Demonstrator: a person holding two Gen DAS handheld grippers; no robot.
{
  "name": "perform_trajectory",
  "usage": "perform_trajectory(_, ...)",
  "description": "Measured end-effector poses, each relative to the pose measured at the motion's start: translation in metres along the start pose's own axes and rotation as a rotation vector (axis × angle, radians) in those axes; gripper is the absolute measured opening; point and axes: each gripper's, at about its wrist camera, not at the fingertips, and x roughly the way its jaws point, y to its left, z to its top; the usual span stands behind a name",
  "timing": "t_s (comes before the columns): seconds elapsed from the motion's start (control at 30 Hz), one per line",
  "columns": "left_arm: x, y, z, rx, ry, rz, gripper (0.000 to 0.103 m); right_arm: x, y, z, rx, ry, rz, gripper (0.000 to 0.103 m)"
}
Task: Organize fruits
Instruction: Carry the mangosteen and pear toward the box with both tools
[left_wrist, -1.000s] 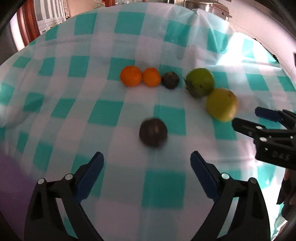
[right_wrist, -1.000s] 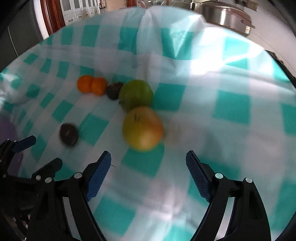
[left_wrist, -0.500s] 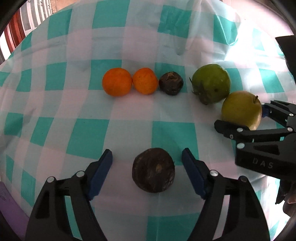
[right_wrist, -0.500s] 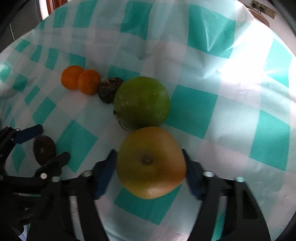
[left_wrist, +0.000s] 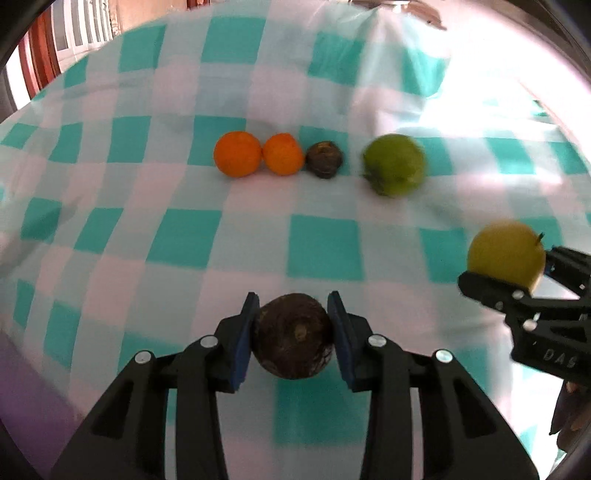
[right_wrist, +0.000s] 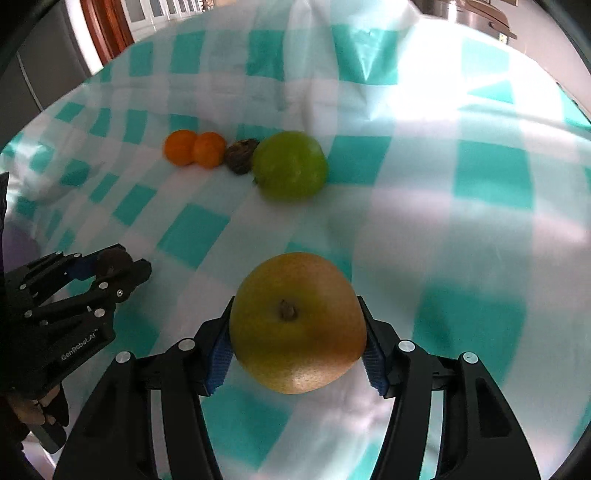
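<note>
Surface: teal-and-white checked tablecloth (left_wrist: 321, 247), wrinkled, bright glare on its right side; wooden furniture and a metal pot at the far edge.
Row on cloth: two round orange citrus fruits (left_wrist: 258, 153) touching each other, a small wrinkled dark brown fruit (left_wrist: 324, 160) just beside them, then a large round green fruit (left_wrist: 393, 164) with a small gap between, all in one line.
Left gripper (left_wrist: 293, 332): clamped on a round dark brown fruit (left_wrist: 293, 336), blue pads pressed against both its sides.
Right gripper (right_wrist: 297, 339): jaws closing, with a large yellow-green pear-like fruit with a russet blush (right_wrist: 297, 321) between them; pads already touch its flanks, stem facing the camera.
Position: both held fruits sit nearer the cameras than the row, well apart from it.
Step in hand: likely securing both loose fruits at once.
Next move: probably carry each to its like, the dark one beside the small dark fruit, the yellow-green one beside the green.
Care: round, heavy fruit may slip or roll on release.
</note>
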Motion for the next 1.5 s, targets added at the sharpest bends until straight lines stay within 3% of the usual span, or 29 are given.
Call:
perform_trajectory(0.23,-0.076,-0.039,-0.057,0.006,-0.023,-0.033,0.038,-0.067,0.006,-0.067,0.015,-0.024,0.024,0.058)
perform_trajectory(0.53,-0.187,-0.087,-0.150,0.082,-0.069,-0.051,0.038,-0.174,0.000,-0.153,0.017,-0.136,0.019,0.058)
perform_trajectory(0.8,-0.246,-0.114,-0.175,0.134,-0.138,-0.043,0.038,-0.236,-0.019,-0.198,0.092,-0.213,0.006,0.058)
perform_trajectory(1.2,-0.269,-0.108,-0.173,0.184,-0.177,-0.022,0.039,-0.252,-0.012,-0.196,0.097,-0.254,0.011,0.058)
perform_trajectory(1.33,-0.275,-0.076,-0.178,0.170,-0.172,-0.001,0.039,-0.241,0.008,-0.187,0.102,-0.250,0.016,0.058)
perform_trajectory(1.5,-0.288,-0.003,-0.178,0.094,-0.176,0.030,0.039,-0.220,0.053,-0.167,0.105,-0.230,0.019,0.058)
